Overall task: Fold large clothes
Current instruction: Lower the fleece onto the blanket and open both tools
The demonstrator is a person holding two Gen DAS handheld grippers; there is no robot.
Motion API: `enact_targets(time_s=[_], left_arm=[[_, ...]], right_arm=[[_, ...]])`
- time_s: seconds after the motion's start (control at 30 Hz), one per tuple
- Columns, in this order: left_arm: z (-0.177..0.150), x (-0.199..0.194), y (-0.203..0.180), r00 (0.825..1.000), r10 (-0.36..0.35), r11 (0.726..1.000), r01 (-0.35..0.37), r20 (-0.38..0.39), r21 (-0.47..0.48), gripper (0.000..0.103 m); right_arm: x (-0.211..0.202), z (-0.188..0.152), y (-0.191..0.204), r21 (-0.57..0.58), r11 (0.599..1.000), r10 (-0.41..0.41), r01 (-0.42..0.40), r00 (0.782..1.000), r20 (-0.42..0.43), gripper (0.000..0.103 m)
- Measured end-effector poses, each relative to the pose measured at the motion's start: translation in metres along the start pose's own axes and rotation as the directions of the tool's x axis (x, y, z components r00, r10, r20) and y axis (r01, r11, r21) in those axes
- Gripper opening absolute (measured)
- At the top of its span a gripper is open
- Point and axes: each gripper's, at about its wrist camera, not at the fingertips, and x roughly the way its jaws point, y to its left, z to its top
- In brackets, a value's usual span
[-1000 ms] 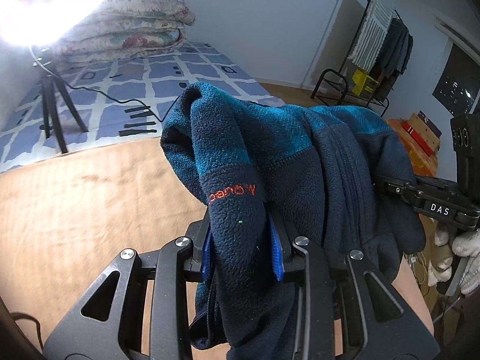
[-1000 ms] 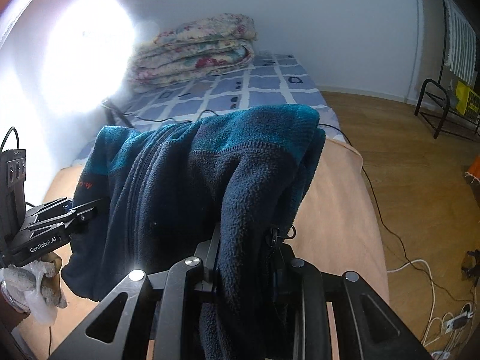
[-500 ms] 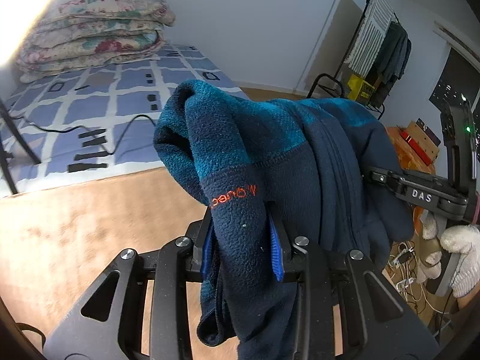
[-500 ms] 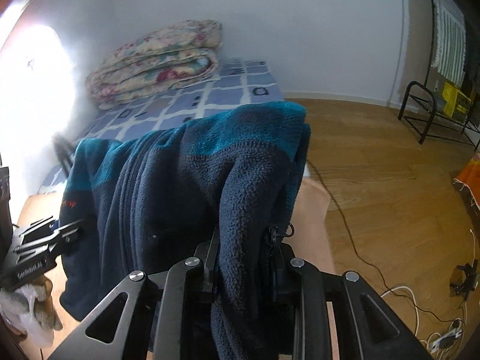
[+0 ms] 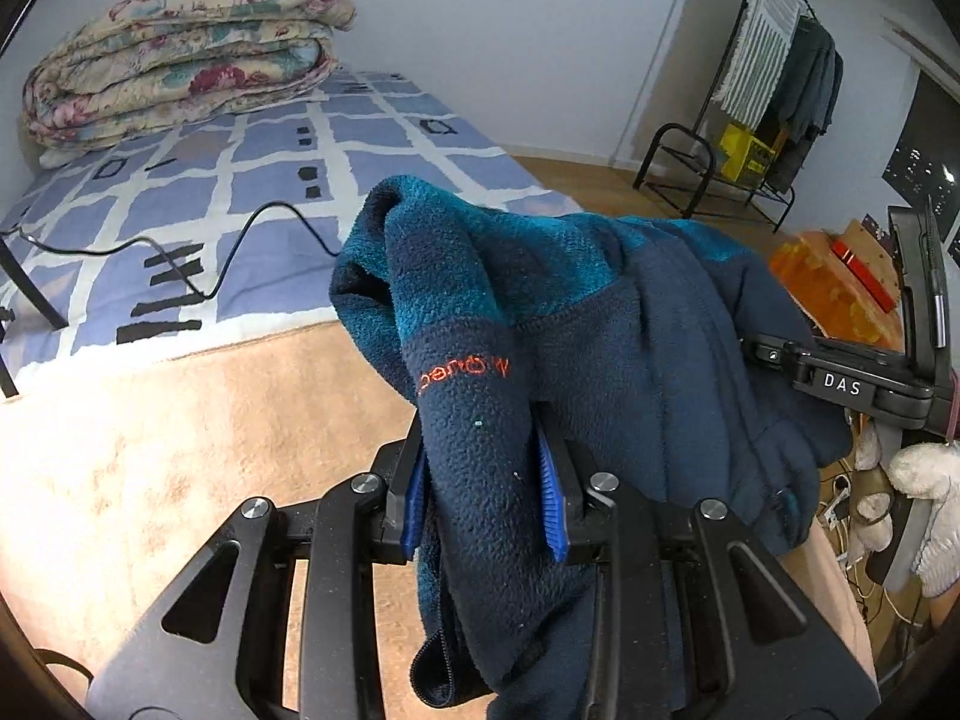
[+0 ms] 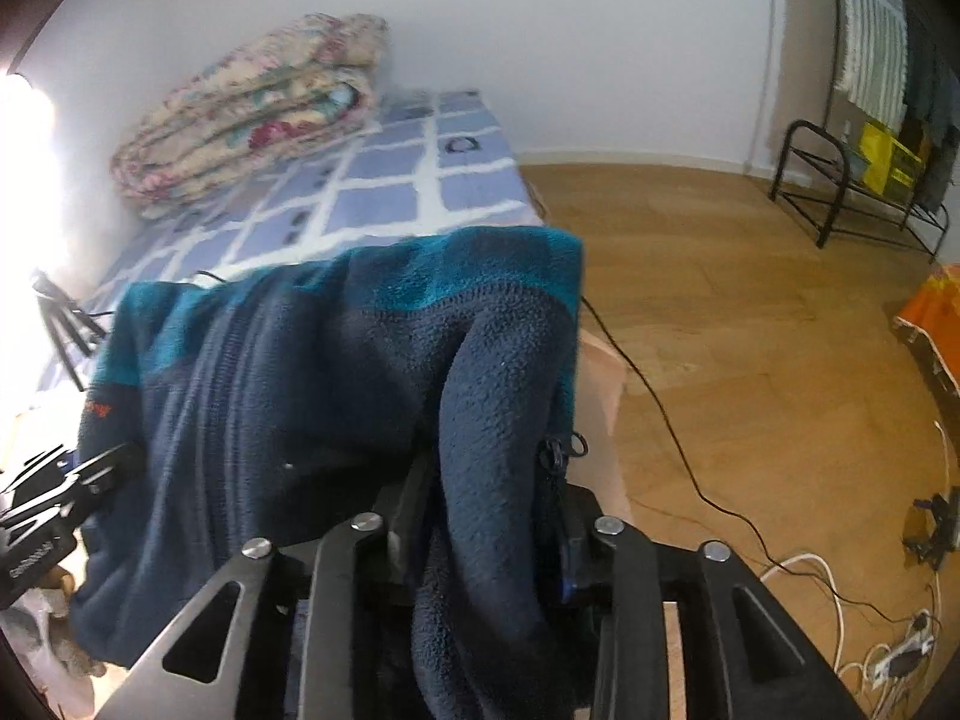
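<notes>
A dark navy and teal fleece jacket (image 5: 600, 312) with an orange logo hangs bunched between both grippers above the tan blanket (image 5: 150, 450). My left gripper (image 5: 483, 480) is shut on one folded edge, its blue pads pressed into the fleece. In the right wrist view the jacket (image 6: 300, 372) drapes to the left. My right gripper (image 6: 489, 498) has a thick fold with a zipper pull between its fingers. Its jaws are opening, and the fleece still fills the gap. The right gripper (image 5: 780, 354) shows at the jacket's far side in the left wrist view, with a white-gloved hand behind it.
A folded floral quilt (image 5: 180, 60) lies on the blue checked bedsheet (image 5: 270, 180), crossed by a black cable (image 5: 240, 240). A clothes rack (image 5: 768, 90) and an orange box (image 5: 828, 288) stand on the right. Cables and a power strip (image 6: 894, 660) lie on the wooden floor.
Both grippers carried the jacket sideways and a little lower over the bed. The bright lamp slid out of the left wrist view. The right gripper's fingers stand slightly wider around the fold.
</notes>
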Motion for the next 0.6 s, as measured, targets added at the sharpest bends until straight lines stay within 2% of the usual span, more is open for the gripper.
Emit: enact_targets(time_s=[0.13,0.2,0.23,0.27,0.4,0.6], left_arm=[[-0.002,0.001,0.006,1.000,0.011,1.000,-0.011,-0.010,-0.009,0.034],[-0.004,-0.002,0.006,1.000,0.030,0.999,-0.030,0.001,0.009,0.034],[-0.006,-0.006,0.005,0.999,0.043,0.999,-0.043,0.010,0.027,0.034],[-0.007,-0.010,0.004,0.999,0.045,0.998,-0.046,0.014,0.043,0.034],[-0.012,-0.028,0.003,0.999,0.033,0.998,-0.034,0.028,0.055,0.034],[-0.024,-0.070,-0.003,0.998,0.009,0.998,-0.013,0.066,0.056,0.034]], right_arm=[[0.004,0.001,0.000,-0.004,0.997,-0.071,0.071,0.997,-0.011,0.044],[0.004,0.002,0.000,-0.020,0.992,-0.127,0.127,0.992,-0.008,0.055],[0.001,0.003,0.000,-0.024,0.982,-0.186,0.186,0.983,0.003,0.057],[-0.002,0.002,-0.002,-0.022,0.978,-0.208,0.208,0.978,0.007,0.057],[-0.020,0.000,-0.006,0.009,0.981,-0.196,0.196,0.980,0.030,0.057],[-0.054,-0.008,0.011,0.011,0.983,-0.185,0.184,0.979,0.084,0.057]])
